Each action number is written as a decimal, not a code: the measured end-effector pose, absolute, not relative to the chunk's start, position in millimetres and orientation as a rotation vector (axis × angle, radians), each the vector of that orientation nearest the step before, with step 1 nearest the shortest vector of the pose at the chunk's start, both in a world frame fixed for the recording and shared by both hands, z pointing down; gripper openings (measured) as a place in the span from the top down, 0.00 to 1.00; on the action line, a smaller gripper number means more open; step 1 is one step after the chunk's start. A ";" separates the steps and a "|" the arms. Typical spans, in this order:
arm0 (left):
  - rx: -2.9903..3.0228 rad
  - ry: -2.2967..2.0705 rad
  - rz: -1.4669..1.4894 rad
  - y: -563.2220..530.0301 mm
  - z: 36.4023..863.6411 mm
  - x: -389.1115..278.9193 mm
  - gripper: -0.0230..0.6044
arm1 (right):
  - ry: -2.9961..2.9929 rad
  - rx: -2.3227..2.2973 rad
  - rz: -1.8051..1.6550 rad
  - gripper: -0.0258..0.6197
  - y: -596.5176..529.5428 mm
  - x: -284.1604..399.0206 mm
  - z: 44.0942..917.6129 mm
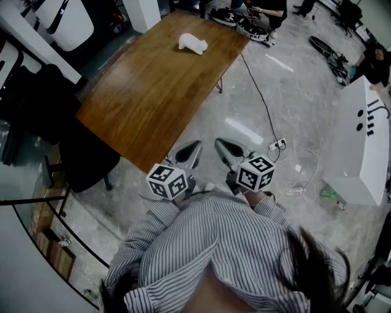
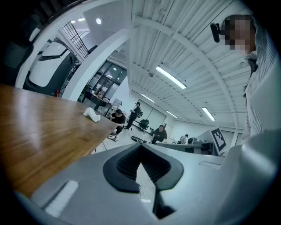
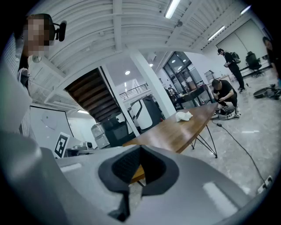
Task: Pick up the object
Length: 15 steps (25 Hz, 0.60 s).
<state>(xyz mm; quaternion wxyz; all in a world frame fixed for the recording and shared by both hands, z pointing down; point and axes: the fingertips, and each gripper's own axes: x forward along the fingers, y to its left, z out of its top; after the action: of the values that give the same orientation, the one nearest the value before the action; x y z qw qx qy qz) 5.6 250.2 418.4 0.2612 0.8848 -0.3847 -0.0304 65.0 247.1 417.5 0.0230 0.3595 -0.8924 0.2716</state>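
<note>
A small white object (image 1: 192,43) lies near the far end of a long wooden table (image 1: 146,92). The same white object (image 2: 92,114) shows far off in the left gripper view, and as a white lump (image 3: 184,116) in the right gripper view. My left gripper (image 1: 189,152) and right gripper (image 1: 225,148) are held close to my chest, off the table's near corner and far from the object. Both have their jaws shut with nothing between them.
A black cable (image 1: 261,92) runs over the grey floor to a power strip (image 1: 277,145). A white counter (image 1: 361,143) stands at the right. Dark chairs (image 1: 43,104) crowd the table's left side. People (image 1: 263,12) sit on the floor beyond the table.
</note>
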 end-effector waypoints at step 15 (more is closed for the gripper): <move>2.384 -1.060 -0.104 241.4 416.7 13.8 0.96 | -2.780 1.102 0.866 0.96 241.7 75.8 416.6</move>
<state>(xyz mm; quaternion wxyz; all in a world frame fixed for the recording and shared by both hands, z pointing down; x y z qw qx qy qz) 13.8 241.4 416.7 0.2622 0.8810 -0.3918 -0.0384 75.8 241.7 416.6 0.0140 0.3540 -0.8928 0.2782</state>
